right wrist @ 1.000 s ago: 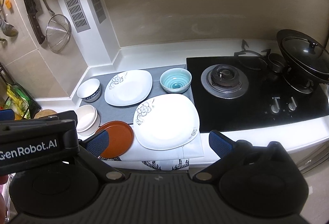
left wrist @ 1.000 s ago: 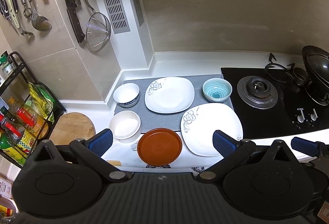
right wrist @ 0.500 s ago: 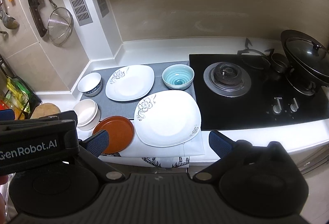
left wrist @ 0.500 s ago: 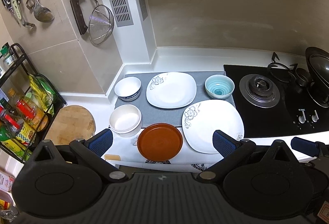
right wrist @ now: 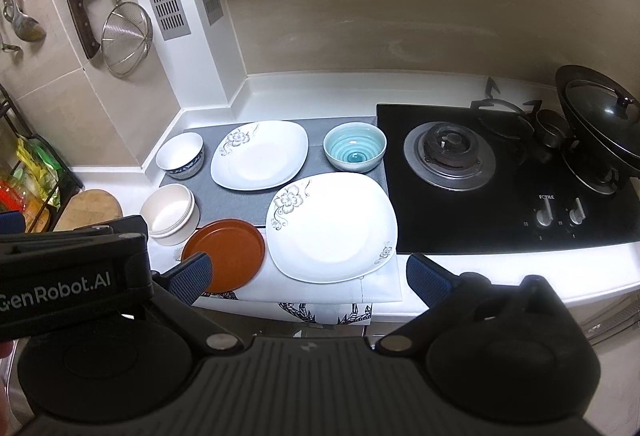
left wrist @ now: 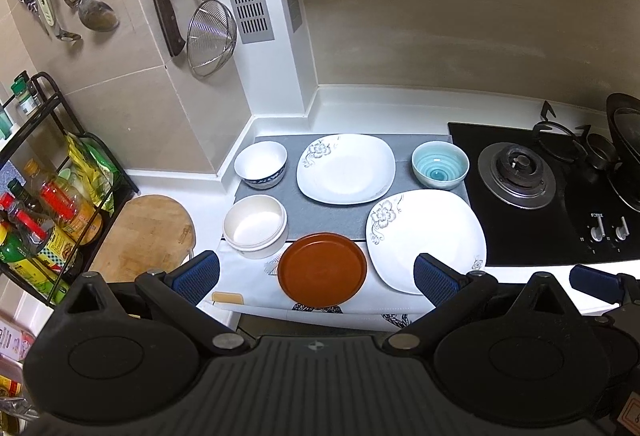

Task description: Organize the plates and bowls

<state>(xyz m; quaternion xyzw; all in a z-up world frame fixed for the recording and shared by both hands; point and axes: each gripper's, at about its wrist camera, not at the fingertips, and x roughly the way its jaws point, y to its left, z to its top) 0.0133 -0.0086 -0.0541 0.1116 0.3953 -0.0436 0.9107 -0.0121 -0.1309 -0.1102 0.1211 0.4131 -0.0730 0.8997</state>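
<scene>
Dishes lie spread over the white tabletop [left wrist: 360, 108] beside the black stove [left wrist: 516, 172]. At the back, on a grey mat [left wrist: 328, 216], stand a white bowl with a blue band [left wrist: 260, 164], a square white plate with a flower print [left wrist: 346, 168] and a teal bowl [left wrist: 440, 164]. Nearer the front edge sit a cream bowl [left wrist: 255, 226], perhaps two nested, though the rim is too small to tell, then a brown round plate [left wrist: 322, 268] and a larger flowered square plate [left wrist: 426, 238], which partly overlaps the mat. The brown plate rests on a patterned white cloth [right wrist: 360, 288] that hangs over the edge.

Both grippers hover in front of the tabletop, clear of every dish. The left gripper [left wrist: 316, 276] has its blue pads spread wide, holding nothing, with the brown plate seen between them. The right gripper [right wrist: 310, 272] is likewise wide and empty, framing the large square plate. A wok with a lid [right wrist: 600, 116] sits at the far right of the stove.
</scene>
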